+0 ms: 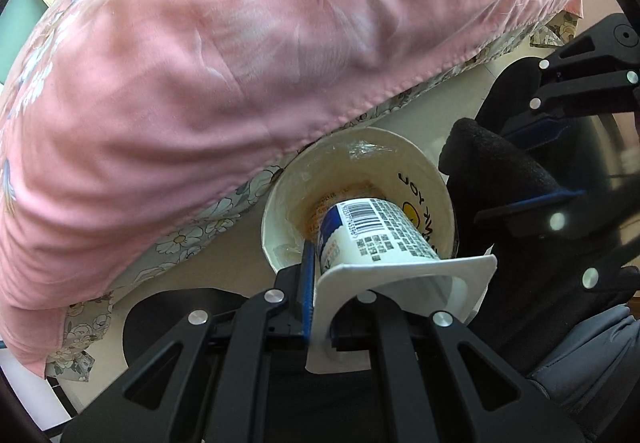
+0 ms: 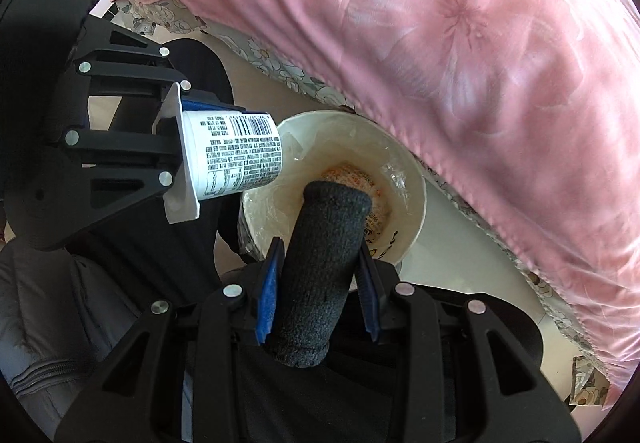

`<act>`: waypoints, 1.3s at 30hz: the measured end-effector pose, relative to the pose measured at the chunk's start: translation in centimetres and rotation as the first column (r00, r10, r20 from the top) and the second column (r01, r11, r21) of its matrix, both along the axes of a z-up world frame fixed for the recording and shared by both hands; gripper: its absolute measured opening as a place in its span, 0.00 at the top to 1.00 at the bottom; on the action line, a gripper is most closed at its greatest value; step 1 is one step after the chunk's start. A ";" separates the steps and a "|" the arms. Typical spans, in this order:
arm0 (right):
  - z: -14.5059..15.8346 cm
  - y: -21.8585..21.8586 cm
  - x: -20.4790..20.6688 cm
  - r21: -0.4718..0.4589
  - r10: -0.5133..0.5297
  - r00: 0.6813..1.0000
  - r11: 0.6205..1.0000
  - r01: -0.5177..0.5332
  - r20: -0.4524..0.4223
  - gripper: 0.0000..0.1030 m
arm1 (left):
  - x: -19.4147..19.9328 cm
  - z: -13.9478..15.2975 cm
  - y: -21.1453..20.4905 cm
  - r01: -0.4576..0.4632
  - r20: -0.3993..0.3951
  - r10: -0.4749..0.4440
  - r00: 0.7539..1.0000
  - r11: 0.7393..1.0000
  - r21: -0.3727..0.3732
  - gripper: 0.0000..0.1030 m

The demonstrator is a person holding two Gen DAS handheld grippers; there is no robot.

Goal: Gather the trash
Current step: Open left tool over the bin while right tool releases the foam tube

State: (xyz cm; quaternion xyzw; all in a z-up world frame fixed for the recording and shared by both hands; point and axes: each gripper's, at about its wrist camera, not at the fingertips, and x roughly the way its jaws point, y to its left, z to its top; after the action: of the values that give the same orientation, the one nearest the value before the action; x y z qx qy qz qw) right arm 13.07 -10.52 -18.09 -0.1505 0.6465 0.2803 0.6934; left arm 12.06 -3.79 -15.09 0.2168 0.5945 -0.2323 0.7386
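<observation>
Left gripper: black plastic linkage arms with silver rivets and blue pads; its fingers are clamped on the wall and square rim of the yogurt cup, one finger inside the cup's mouth and one outside.
Yogurt cup: one, smooth white plastic, tapered round body with a flat square flange; printed with a barcode, dense small text and a blue band. It is held base-first, its bottom reaching into the mouth of the paper bowl.
Right gripper: same black frame, two blue pads; its fingers are closed on the black roll, pressing it from both sides.
Black roll: one, a stubby cylinder with a fuzzy, foam-like or knitted surface and a rounded end; that end points into the bowl. What it is cannot be told.
Paper bowl: one, wide round white container, thin rolled rim, printed lettering on its wall; crinkled clear film clings inside, and orange-stained residue coats the bottom. It sits on the pale floor just beside the bed's edge.
Quilt: one, soft pink cloth with faint flower prints, puffy and creased, with a stitched hem.
Floral sheet: thin grey-white fabric with daisies, hanging below the quilt.
Sleeve: grey padded fabric.
</observation>
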 end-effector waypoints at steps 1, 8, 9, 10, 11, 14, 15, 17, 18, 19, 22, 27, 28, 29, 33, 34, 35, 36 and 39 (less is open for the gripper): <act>-0.4 0.0 0.1 0.001 -0.004 1.000 1.000 0.004 -0.006 0.65 | 0.1 -0.4 0.2 -0.004 -0.009 0.004 1.000 1.000 -0.001 0.92; -3.2 -0.7 1.1 0.009 -0.029 0.998 1.000 0.030 -0.053 0.65 | 0.7 -3.1 0.6 -0.025 -0.048 0.026 0.999 0.999 0.022 0.92; -3.6 -0.9 1.3 0.013 -0.035 0.997 0.999 0.035 -0.062 0.65 | 0.8 -3.4 0.2 -0.026 -0.048 0.028 0.998 0.999 0.029 0.92; -4.0 -1.0 1.3 0.010 -0.036 0.997 0.999 0.037 -0.068 0.65 | 0.9 -3.8 0.1 -0.025 -0.051 0.027 0.998 0.999 0.033 0.92; -4.3 -1.1 1.3 0.006 -0.037 0.997 0.999 0.038 -0.074 0.65 | 1.0 -4.2 0.1 -0.026 -0.058 0.028 0.998 0.999 0.035 0.92; -5.0 -1.6 1.0 0.006 -0.045 0.994 0.999 0.046 -0.097 0.65 | 1.1 -5.4 0.0 -0.026 -0.076 0.030 0.997 0.999 0.043 0.92; -5.4 -1.7 1.0 0.009 -0.049 0.993 0.999 0.051 -0.106 0.65 | 1.2 -5.7 -0.1 -0.026 -0.082 0.030 0.996 0.999 0.047 0.92; -5.4 -1.5 1.1 0.007 -0.048 0.992 0.999 0.050 -0.117 0.65 | 1.4 -6.3 0.0 -0.026 -0.094 0.030 0.995 0.998 0.050 0.92; -5.7 -1.4 1.3 0.011 -0.050 0.991 0.999 0.052 -0.124 0.65 | 1.5 -6.6 0.0 -0.029 -0.098 0.034 0.995 0.998 0.053 0.92; -5.9 -1.4 1.4 0.012 -0.051 0.990 0.999 0.053 -0.129 0.65 | 1.6 -6.9 0.0 -0.030 -0.106 0.035 0.994 0.998 0.053 0.92; -6.5 -1.5 1.7 0.014 -0.057 0.988 0.998 0.059 -0.141 0.65 | 2.0 -7.6 0.0 -0.034 -0.118 0.041 0.992 0.998 0.059 0.92; -7.6 -1.2 2.2 0.011 -0.062 0.986 0.998 0.064 -0.156 0.65 | 2.3 -8.9 -0.2 -0.036 -0.141 0.047 0.989 0.996 0.075 0.92; -7.8 -0.9 2.3 0.008 -0.063 0.986 0.998 0.065 -0.156 0.65 | 2.4 -9.2 -0.2 -0.038 -0.146 0.049 0.988 0.996 0.080 0.92; -8.0 -0.8 2.4 0.004 -0.067 0.985 0.998 0.068 -0.157 0.64 | 2.5 -9.4 -0.2 -0.041 -0.146 0.053 0.988 0.996 0.084 0.92; -8.4 -0.6 2.9 -0.027 -0.094 0.986 0.995 0.091 -0.136 0.59 | 3.0 -10.8 -0.1 -0.058 -0.169 0.077 0.983 0.992 0.112 0.82; -8.4 -0.5 3.1 -0.036 -0.103 0.985 0.994 0.099 -0.136 0.53 | 3.1 -11.1 -0.1 -0.064 -0.177 0.085 0.981 0.991 0.122 0.59; -8.6 -0.5 3.3 -0.036 -0.111 0.985 0.994 0.108 -0.134 0.40 | 3.2 -11.2 0.0 -0.071 -0.180 0.094 0.979 0.989 0.127 0.32; -8.6 -0.5 3.4 -0.044 -0.115 0.986 0.993 0.111 -0.123 0.37 | 3.2 -11.1 0.0 -0.075 -0.163 0.096 0.982 0.989 0.128 0.26; -8.5 -0.6 3.4 -0.055 -0.124 0.987 0.991 0.118 -0.106 0.19 | 3.2 -11.0 0.1 -0.075 -0.165 0.094 0.982 0.990 0.119 0.21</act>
State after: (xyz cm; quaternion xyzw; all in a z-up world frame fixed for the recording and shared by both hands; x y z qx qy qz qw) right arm 16.42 -11.14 -26.58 -0.1123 0.6979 0.2296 0.6690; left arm 15.21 -3.71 -26.08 0.2119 0.6762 -0.1844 0.6811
